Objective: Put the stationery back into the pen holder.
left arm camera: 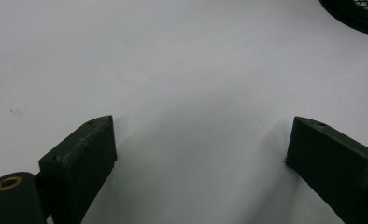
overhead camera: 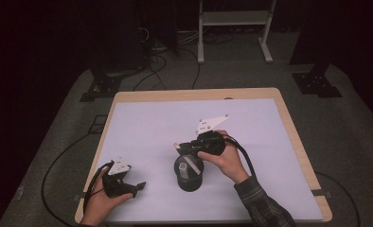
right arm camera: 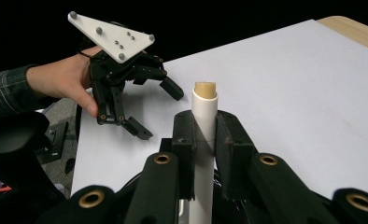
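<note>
A thin white tube (right arm camera: 204,100) with a tan end stands up between the jaws of my right gripper (right arm camera: 204,122), which is shut on it. In the high view that gripper (overhead camera: 183,147) hovers mid-table, just above the rim of a black mesh cup (overhead camera: 189,174), with the tube's tip (overhead camera: 176,146) pointing left. My left gripper (overhead camera: 136,188) rests near the front left of the table, its jaws wide apart with nothing between them. The left gripper view has its gripper (left arm camera: 203,126) over bare white surface, with the cup's rim (left arm camera: 359,14) at the top right.
A white sheet (overhead camera: 151,123) covers the wooden table (overhead camera: 288,123). The right gripper view takes in the left gripper (right arm camera: 159,113) and the hand holding it at the table's edge. Cables and a white stand (overhead camera: 234,19) lie on the floor beyond.
</note>
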A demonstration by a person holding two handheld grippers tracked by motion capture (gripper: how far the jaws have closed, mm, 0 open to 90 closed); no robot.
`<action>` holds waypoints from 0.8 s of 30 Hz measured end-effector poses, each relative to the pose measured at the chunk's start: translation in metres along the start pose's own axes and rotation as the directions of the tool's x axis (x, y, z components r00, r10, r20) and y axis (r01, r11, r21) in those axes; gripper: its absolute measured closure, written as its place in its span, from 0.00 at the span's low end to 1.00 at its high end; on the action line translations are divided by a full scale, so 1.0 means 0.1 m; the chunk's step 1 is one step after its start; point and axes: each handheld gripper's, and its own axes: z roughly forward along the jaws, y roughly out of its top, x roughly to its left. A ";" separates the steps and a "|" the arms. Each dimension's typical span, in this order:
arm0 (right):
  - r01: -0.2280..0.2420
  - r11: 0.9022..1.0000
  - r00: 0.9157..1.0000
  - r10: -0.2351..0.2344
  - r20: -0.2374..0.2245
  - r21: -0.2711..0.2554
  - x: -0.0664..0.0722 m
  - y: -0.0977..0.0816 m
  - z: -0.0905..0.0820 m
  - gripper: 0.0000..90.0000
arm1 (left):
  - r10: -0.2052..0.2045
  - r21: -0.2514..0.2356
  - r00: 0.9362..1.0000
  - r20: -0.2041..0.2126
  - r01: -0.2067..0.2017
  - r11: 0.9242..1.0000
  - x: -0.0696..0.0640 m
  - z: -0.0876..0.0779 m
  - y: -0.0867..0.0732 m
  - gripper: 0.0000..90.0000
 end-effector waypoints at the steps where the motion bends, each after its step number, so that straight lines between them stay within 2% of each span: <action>1: 0.000 1.000 1.000 0.000 0.002 0.002 0.00 0.00 0.00 0.87 | 0.000 0.000 1.000 0.000 0.000 1.000 0.00 0.00 0.00 0.08; 14: 0.011 0.999 1.000 -0.011 0.018 0.049 0.02 -0.06 0.07 0.86 | 0.000 -0.001 1.000 0.000 0.000 1.000 0.00 0.00 0.00 0.08; 24: 0.016 0.998 1.000 -0.017 0.019 0.059 0.03 -0.08 0.09 0.86 | 0.001 -0.001 1.000 -0.001 -0.001 1.000 0.00 0.00 0.00 0.08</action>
